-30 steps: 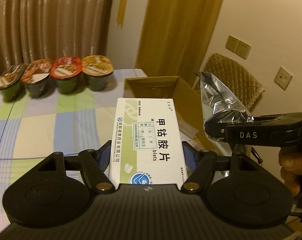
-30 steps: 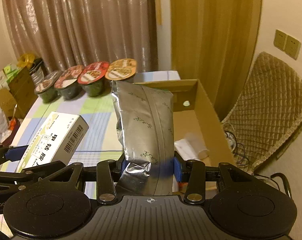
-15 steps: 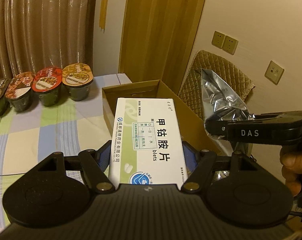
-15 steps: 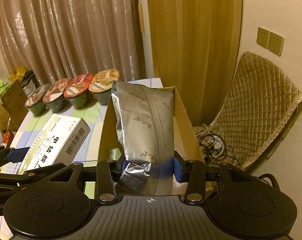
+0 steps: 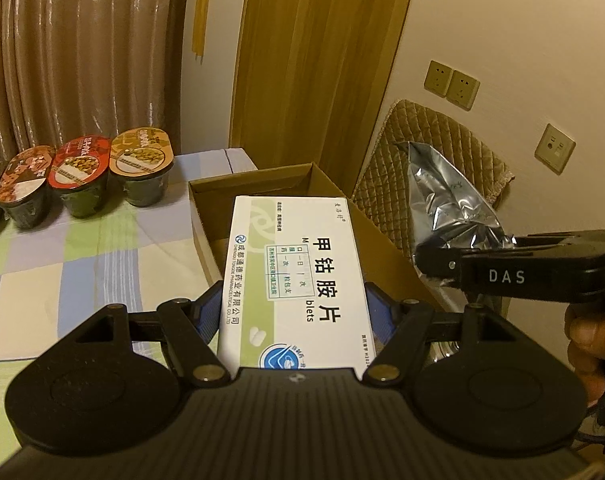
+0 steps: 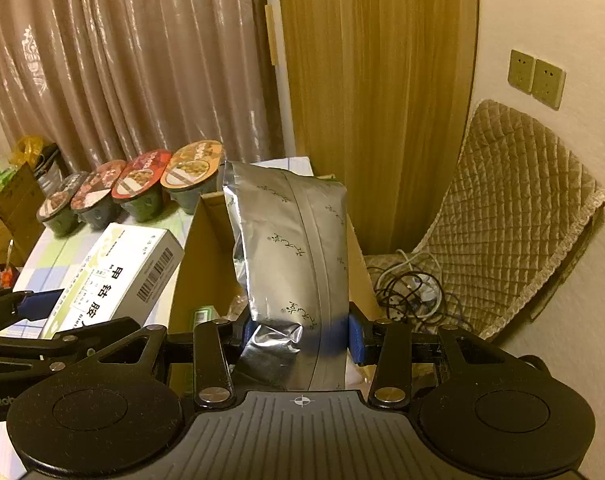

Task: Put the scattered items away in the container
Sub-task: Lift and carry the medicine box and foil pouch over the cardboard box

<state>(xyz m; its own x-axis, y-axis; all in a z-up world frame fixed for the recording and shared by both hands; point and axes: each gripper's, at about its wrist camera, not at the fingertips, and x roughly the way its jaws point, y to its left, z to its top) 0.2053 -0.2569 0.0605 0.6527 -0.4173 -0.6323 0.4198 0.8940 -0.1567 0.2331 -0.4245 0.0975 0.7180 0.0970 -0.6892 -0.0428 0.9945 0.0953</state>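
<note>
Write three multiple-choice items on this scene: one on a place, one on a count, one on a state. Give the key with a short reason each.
1. Where is the open brown cardboard box?
A. on the quilted chair
B. on the checked tablecloth, at the table's edge
C. on the floor

2. How many lidded oval food cups stand in the row by the curtain?
A. two
B. four
C. six

3. What is the state of the right gripper?
A. open and bare
B. shut on the white medicine box
C. shut on the silver foil pouch

Key: 1 B, the box sits on the cloth beside the cups. 2 B, the right wrist view shows four lids side by side. 3 C, its blue-padded jaws pinch the pouch's lower end, while the left gripper holds the white medicine box.
</note>
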